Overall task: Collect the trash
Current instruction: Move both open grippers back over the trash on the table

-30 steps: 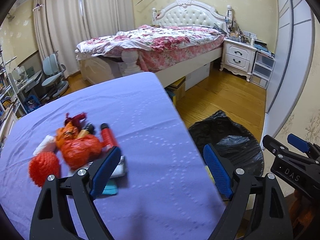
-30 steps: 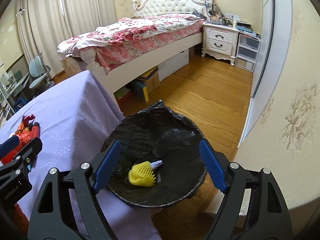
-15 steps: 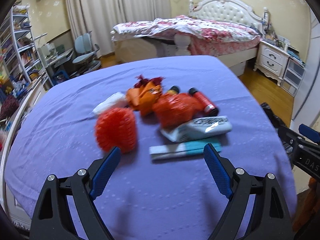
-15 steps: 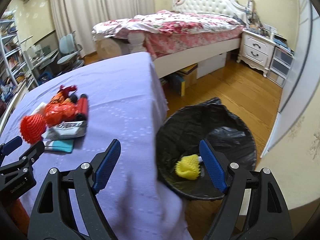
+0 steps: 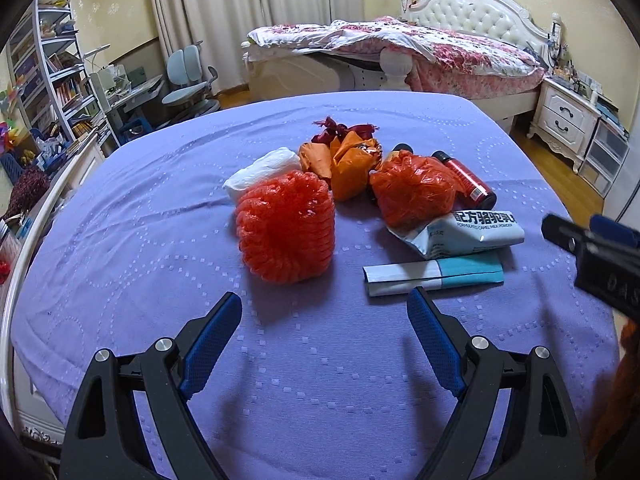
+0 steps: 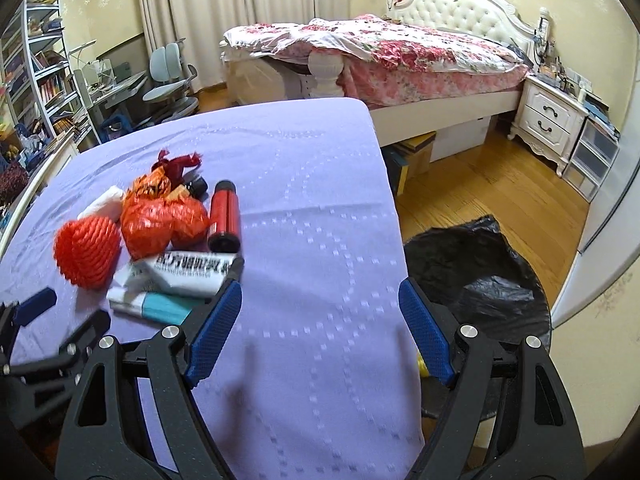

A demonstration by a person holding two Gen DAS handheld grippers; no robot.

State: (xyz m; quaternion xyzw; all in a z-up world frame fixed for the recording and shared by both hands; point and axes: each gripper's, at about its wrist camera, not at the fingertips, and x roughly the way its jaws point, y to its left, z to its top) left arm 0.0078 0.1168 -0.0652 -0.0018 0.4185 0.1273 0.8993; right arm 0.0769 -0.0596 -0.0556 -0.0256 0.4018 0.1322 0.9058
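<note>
A pile of trash lies on the purple table (image 5: 160, 240): a red foam net (image 5: 286, 226), a white wad (image 5: 260, 172), orange wrappers (image 5: 348, 164), a crumpled red bag (image 5: 414, 190), a red bottle (image 5: 466, 178), a white powder pouch (image 5: 468, 234) and a white-teal packet (image 5: 434, 274). My left gripper (image 5: 324, 340) is open and empty, just short of the net and packet. My right gripper (image 6: 320, 328) is open and empty over the table's right part; the pile (image 6: 160, 220) is to its left. The black-lined trash bin (image 6: 480, 280) stands on the floor to its right.
The table's right edge (image 6: 396, 220) drops to the wooden floor (image 6: 500, 184). A bed (image 6: 380, 52) and a white nightstand (image 6: 548, 116) stand behind. Shelves and a desk chair (image 5: 188, 76) are at the far left.
Both grippers swung left from the bin toward the pile. The left gripper has come closer to the red net. The bin has slid to the right side of the right wrist view.
</note>
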